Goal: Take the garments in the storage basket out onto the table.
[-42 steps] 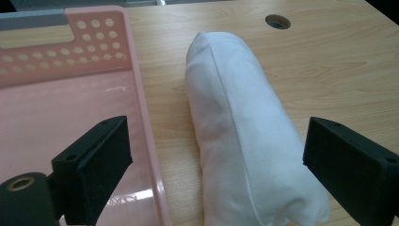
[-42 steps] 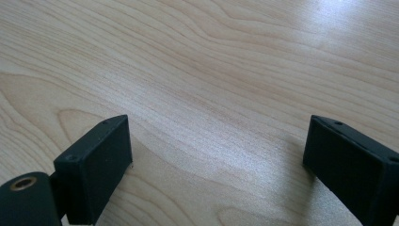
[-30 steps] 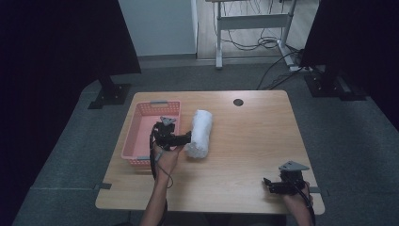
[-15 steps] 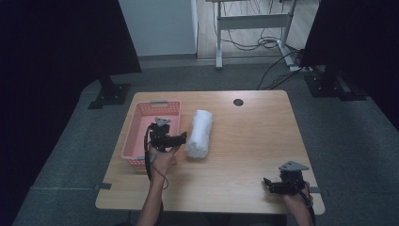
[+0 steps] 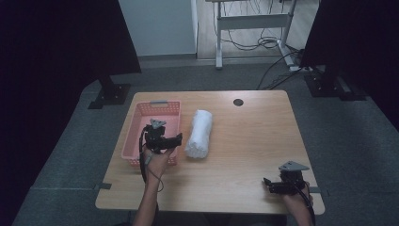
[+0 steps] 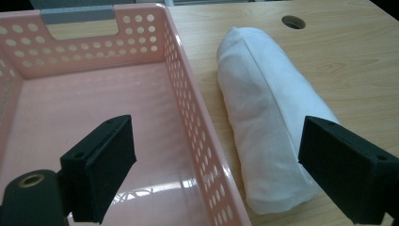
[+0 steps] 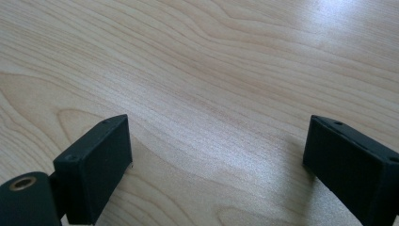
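Rolled towel: a white cloth roll [image 5: 199, 133] lies on the wooden table [image 5: 244, 141], its long side running away from the person, just beside the basket's right wall; in the left gripper view the towel [image 6: 268, 122] lies close along that wall, its near end rounded and folded under.

Basket: a pink perforated plastic basket [image 5: 136, 123] sits left of the towel, a grey strip on its far handle; its floor [image 6: 80, 117] holds nothing.

Left gripper: the left gripper [image 5: 165, 140] is held in a hand over the basket's right side, near the towel's near end. Its jaws have just been closing a little, yet they stand spread with nothing between the pads; in its own view the left gripper [image 6: 216, 160] has one jaw over the basket floor and the other over the towel, the basket wall running between them.

Right gripper: the right gripper [image 5: 267, 184] rests in a hand at the table's near right corner, well apart from the towel. In its own view the right gripper [image 7: 216, 160] has its jaws wide apart over bare wood, pinching nothing.

Table hole: a small dark round grommet [image 5: 238, 102] sits beyond the towel, toward the far edge.
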Demonstrator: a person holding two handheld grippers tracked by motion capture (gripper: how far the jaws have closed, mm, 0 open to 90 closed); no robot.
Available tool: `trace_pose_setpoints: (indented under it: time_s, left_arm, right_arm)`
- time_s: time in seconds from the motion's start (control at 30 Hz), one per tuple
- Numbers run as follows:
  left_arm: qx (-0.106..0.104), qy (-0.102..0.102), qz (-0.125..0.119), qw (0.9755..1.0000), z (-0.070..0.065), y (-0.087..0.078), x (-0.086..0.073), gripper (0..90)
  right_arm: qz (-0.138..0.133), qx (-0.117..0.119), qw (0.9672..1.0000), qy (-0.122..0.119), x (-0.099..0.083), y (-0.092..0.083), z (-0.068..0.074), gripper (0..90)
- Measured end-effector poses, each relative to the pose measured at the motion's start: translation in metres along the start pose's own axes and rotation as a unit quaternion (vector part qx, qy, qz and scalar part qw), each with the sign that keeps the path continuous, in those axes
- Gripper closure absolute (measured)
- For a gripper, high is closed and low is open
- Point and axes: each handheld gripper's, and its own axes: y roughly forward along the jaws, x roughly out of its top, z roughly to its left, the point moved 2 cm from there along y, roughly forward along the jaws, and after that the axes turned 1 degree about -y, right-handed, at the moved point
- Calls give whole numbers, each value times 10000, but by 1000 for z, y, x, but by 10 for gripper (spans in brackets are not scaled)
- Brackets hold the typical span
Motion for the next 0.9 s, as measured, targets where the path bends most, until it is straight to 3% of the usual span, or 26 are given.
trace_pose_setpoints:
  time_s: [0.9]
  left_arm:
    - [13,-13,-110,9999,20,-22,-8,91]
  right_arm:
    - [2,1,10000,-4,0,0,0,78]
